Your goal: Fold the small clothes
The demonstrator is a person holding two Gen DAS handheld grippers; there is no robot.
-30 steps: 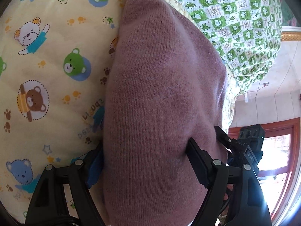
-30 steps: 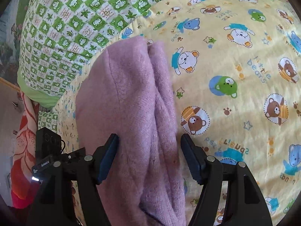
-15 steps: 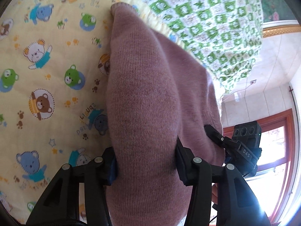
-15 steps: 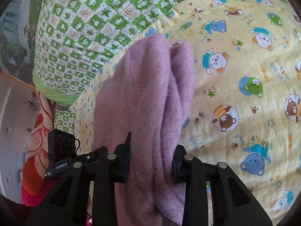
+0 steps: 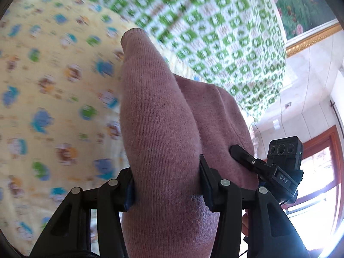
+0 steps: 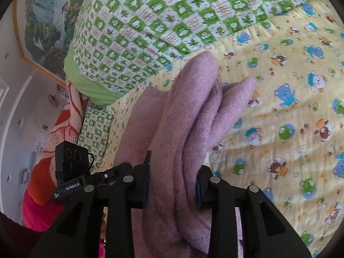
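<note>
Yellow bear-print sheet (green-checked quilt behind) underlies both tools gripping pink knit.

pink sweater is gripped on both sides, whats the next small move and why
Probably carry the pink sweater forward over itself and lay it down on the yellow bear sheet. Both the left gripper and the right gripper are clamped on bunched knit, and its far end hangs free.

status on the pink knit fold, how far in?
Done: both grippers clamped on the pink knit garment, left gripper, right gripper. In hand: bunched folds lifted off the bear-print sheet. Left: lay it over flat; no finished fold visible yet.
</note>
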